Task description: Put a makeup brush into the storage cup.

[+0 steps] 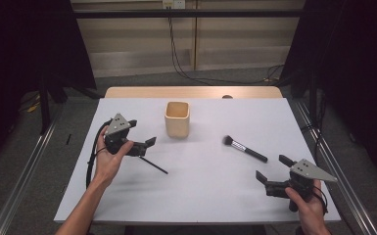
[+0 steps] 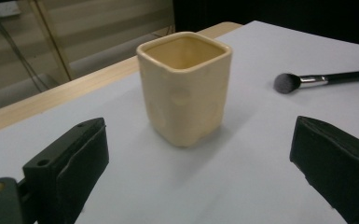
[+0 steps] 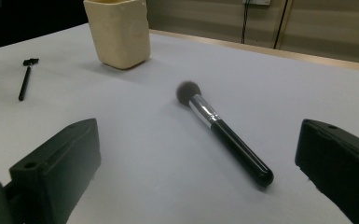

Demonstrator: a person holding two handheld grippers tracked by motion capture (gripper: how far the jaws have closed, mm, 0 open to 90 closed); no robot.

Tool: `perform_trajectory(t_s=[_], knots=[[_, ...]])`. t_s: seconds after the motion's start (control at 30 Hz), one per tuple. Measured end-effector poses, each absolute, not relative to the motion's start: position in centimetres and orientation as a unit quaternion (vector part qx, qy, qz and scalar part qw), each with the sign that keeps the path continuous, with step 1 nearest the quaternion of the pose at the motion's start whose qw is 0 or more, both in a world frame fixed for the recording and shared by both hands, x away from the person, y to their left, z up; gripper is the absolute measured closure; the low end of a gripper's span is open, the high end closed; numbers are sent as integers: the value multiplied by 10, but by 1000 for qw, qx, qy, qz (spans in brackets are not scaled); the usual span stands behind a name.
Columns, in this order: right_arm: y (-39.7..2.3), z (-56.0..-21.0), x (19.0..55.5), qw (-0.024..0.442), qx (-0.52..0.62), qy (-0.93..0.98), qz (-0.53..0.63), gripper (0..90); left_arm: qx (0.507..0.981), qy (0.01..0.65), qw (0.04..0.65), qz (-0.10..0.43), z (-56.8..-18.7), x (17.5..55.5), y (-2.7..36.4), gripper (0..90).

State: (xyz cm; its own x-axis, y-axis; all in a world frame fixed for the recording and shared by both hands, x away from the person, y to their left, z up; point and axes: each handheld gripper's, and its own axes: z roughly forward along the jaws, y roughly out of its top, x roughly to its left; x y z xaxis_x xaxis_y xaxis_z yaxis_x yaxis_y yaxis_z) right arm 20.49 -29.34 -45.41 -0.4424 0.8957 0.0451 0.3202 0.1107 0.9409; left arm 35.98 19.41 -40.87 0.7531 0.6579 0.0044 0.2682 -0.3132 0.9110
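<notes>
Both claws spread and empty, each lined up on its own thing.

The right claw (image 1: 270, 171), low right of the high view, faces the makeup brush (image 3: 224, 133) lying mid-frame in its own view; best to close across the black handle, not the bristles. The left claw (image 1: 143, 137), jaws wide, looks at the cream cup (image 2: 184, 86) standing upright centre-frame. A thin black stick (image 1: 153, 165) lies just beside the left claw; the table (image 1: 200, 196) between is otherwise unobstructed.

Black cables (image 1: 172, 45) hang down the beige wall (image 1: 240, 39) — grey floor (image 1: 127, 81) below.
</notes>
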Motion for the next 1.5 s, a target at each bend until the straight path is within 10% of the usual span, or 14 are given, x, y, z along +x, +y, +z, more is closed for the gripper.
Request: perform_trajectory(t_s=[1.5], knots=[[-293, -455, 205, 284, 442, 694, 492, 1, 954, 188, 226, 56, -421, 389, 181, 85]])
